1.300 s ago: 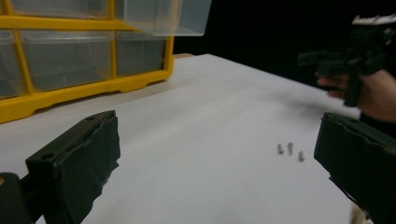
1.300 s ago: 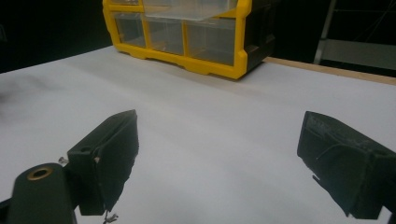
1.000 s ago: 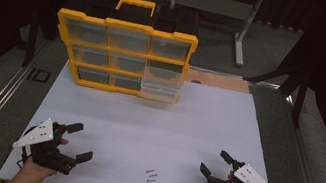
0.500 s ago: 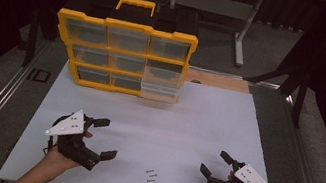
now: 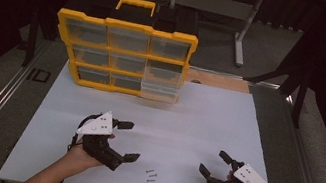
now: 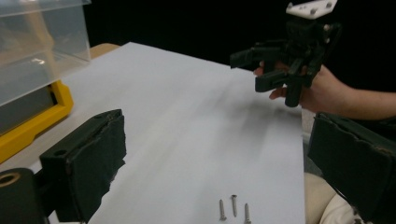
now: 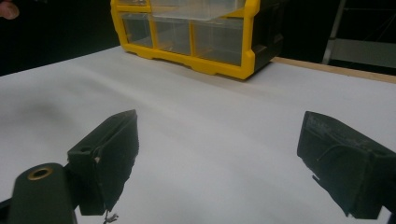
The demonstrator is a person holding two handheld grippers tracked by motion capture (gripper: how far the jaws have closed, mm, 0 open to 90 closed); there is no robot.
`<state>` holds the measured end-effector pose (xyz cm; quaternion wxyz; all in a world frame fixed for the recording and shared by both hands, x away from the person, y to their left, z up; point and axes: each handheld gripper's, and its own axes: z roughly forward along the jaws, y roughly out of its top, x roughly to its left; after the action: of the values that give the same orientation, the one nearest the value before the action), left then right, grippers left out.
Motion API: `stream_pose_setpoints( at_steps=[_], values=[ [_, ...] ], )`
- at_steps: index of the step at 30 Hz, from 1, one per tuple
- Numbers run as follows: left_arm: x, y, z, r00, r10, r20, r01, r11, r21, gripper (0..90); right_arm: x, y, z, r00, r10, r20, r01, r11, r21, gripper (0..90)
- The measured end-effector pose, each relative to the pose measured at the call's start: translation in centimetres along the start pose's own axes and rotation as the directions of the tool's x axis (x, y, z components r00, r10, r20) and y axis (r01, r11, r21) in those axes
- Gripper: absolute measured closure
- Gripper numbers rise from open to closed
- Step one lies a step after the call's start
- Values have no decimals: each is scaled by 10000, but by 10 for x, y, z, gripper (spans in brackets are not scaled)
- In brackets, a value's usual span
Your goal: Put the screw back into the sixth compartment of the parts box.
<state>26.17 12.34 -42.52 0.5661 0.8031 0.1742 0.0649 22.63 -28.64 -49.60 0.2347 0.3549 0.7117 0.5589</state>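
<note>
desk white, bare in the middle | drawer cabinet at far edge | left gripper jaws wide, just been closing slightly, nothing between | right gripper jaws wide, empty | screws near edge between grippers | advice: straddle one screw, approach low.

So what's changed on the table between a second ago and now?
The left gripper has moved from the near left edge of the white sheet toward the three screws, lifting slightly; its jaws have just been closing a little, with nothing between them. Nothing was grasped or released. The right gripper, the screws and the yellow drawer organizer stayed put.
</note>
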Motion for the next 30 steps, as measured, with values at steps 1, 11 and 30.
stream_pose_setpoints(
  at_steps=[1, 11, 30],
  values=[
    [0, 0, 0, 10000, 0, 0, 0, 10000, 0, 56, 0, 0, 0, 10000, 0, 0, 0, 10000, 0, 126],
    [-6, -4, 33, 9991, 96, 408, -149, 9913, 1306, 172, 1, 0, 0, 10000, 4, -69, -4, 10000, 27, 126],
    [-14, -31, 78, 9971, 0, 758, -284, 9273, 3733, 532, 1, 0, 0, 9999, 9, -151, -8, 10000, 38, 126]
  ],
)
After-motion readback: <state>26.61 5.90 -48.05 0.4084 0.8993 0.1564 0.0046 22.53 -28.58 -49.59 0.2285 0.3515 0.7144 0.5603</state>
